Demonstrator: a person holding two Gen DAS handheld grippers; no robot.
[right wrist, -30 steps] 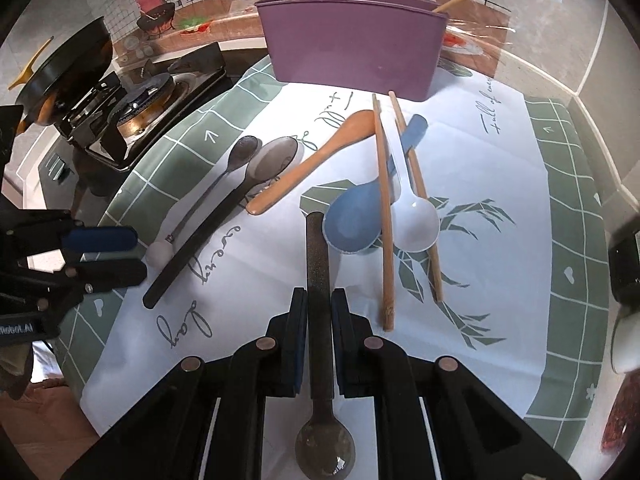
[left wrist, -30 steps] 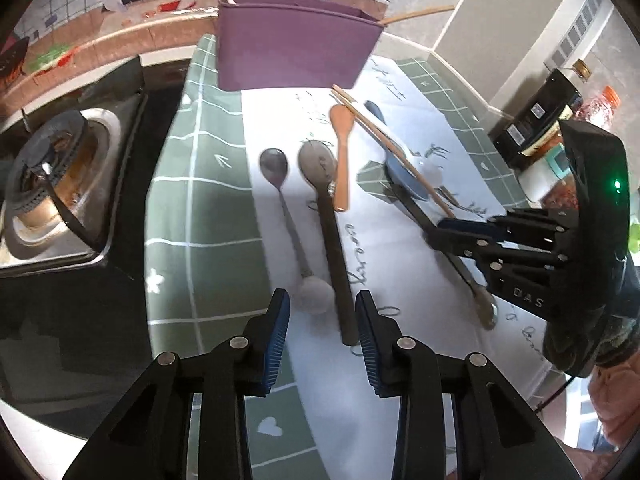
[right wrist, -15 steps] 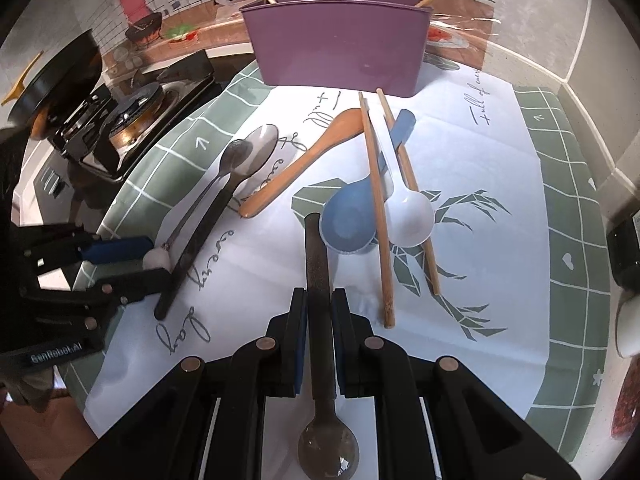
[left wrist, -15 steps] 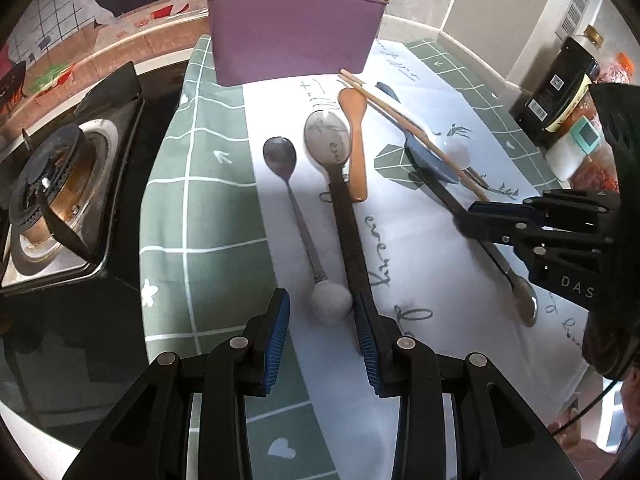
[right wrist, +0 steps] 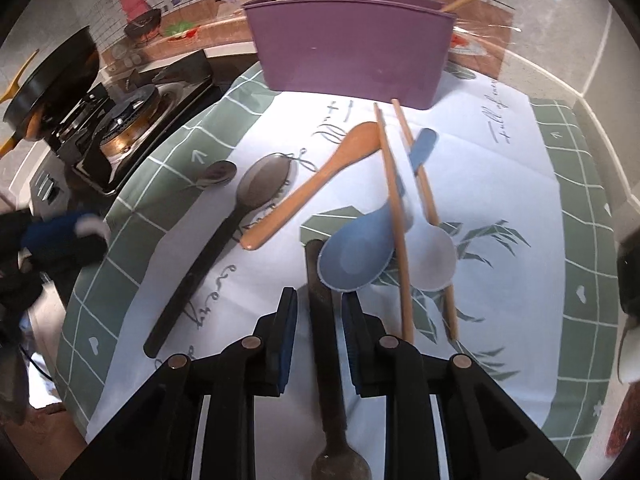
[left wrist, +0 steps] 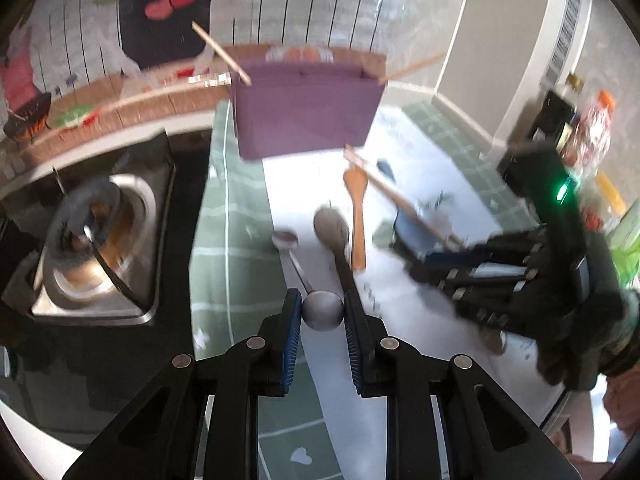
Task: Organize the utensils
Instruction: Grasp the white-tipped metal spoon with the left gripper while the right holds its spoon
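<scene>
A kitchen counter is covered by a green-and-white tablecloth (right wrist: 500, 184) with utensils spread across it. At the far end stands a purple utensil holder (right wrist: 352, 48), with two wooden sticks poking out of its top.

The left gripper (left wrist: 320, 316) is closed around the round ball end of a slim metal spoon (left wrist: 298, 266), both blue pads touching the ball. The spoon's small bowl points away toward the holder; whether it rests on the cloth or is raised cannot be told (this view is motion-blurred). Just beside it lies a long black-handled spoon (left wrist: 334, 236) with a grey bowl, and next to that a wooden spoon (left wrist: 357, 220).

The right gripper (right wrist: 320, 320) has its jaws parted, straddling the handle of a dark spoon (right wrist: 326, 344) without gripping it; gaps show on both sides. That spoon lies flat on the cloth, its bowl toward the camera and its handle tip touching a blue plastic spoon (right wrist: 356, 256). A white plastic spoon (right wrist: 430, 252) lies against the blue one, and two wooden chopsticks (right wrist: 394, 216) lie across them both.

To the left of the cloth sits a gas stove (right wrist: 120, 120) with a black pan (right wrist: 52, 80) behind it.
</scene>
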